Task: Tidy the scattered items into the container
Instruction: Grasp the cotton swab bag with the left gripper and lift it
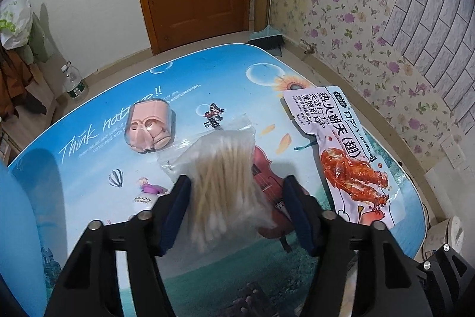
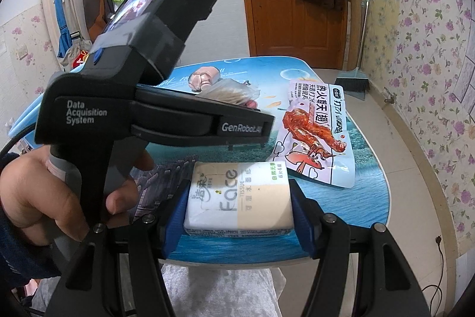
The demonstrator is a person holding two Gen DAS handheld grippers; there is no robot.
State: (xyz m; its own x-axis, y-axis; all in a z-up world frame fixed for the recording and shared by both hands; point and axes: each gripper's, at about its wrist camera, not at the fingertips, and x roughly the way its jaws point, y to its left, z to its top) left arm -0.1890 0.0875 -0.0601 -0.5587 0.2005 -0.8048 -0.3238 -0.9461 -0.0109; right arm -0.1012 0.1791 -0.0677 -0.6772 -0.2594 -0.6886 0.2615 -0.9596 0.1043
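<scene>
The left tool (image 1: 236, 192) straddles the swab bag (image 1: 225, 177) on the worktop (image 1: 89, 156), pads not yet pinching. It looks light, soft and slippery, so grip mid-bundle. The right tool (image 2: 237, 210) is clamped on the squashy tissue pack (image 2: 239, 198).

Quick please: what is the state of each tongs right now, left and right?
Left tongs: open around the cotton swab bag, right pad not touching.
Right tongs: closed on the tissue pack.

Snack packet (image 1: 341, 150) right of swab bag (image 1: 219, 180)
</scene>
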